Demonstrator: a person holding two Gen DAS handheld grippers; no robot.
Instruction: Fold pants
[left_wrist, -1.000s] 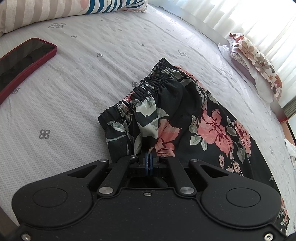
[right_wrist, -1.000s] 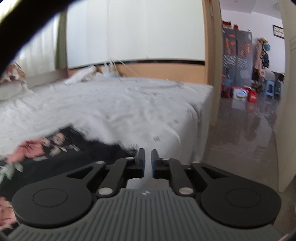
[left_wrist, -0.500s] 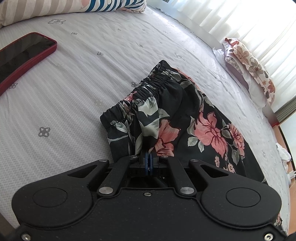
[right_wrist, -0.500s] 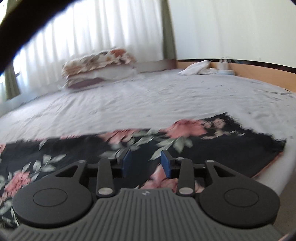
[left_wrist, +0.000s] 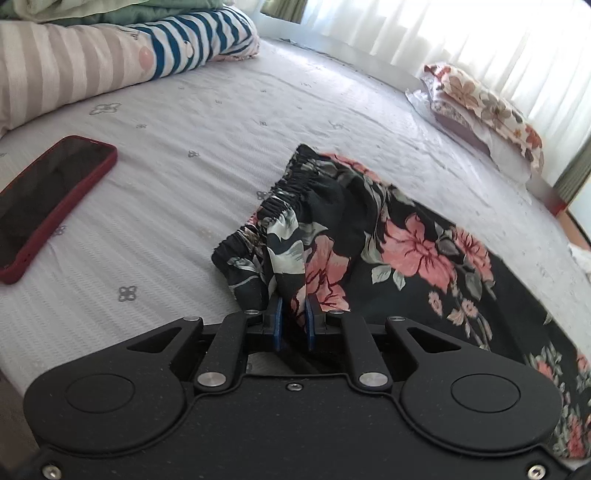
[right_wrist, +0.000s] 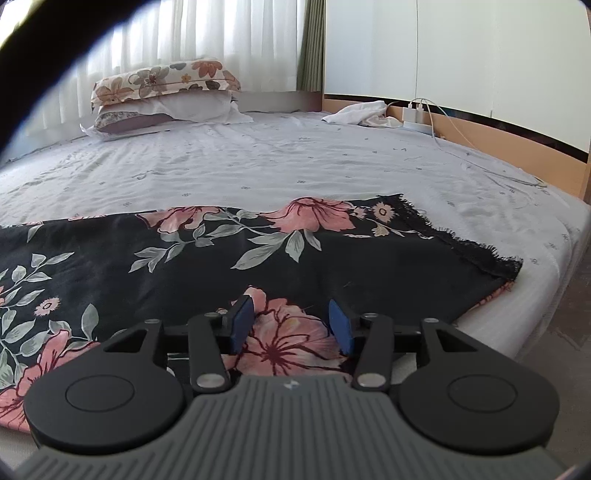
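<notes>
The black floral pants (left_wrist: 399, 243) lie on the white bed sheet (left_wrist: 192, 184), elastic waistband (left_wrist: 291, 188) bunched at the left end. My left gripper (left_wrist: 292, 319) has its jaws slightly parted with a fold of the waist fabric between the blue pads. In the right wrist view the pant legs (right_wrist: 207, 254) lie flat with the lace hem (right_wrist: 476, 251) at the right, near the bed edge. My right gripper (right_wrist: 291, 323) is open and low over a pink flower on the near edge of the legs.
A red-cased phone (left_wrist: 48, 199) lies on the sheet to the left. Striped pillows (left_wrist: 92, 62) are at the back left. Floral pillows (right_wrist: 166, 92) are stacked by the curtains. A white cloth (right_wrist: 358, 112) and a charger cable (right_wrist: 443, 136) lie by the wooden bed frame (right_wrist: 517, 144).
My left gripper's jaws have parted a little around the waist fabric. My right gripper swung from the room toward the pant legs, opened wide and came down over them.
</notes>
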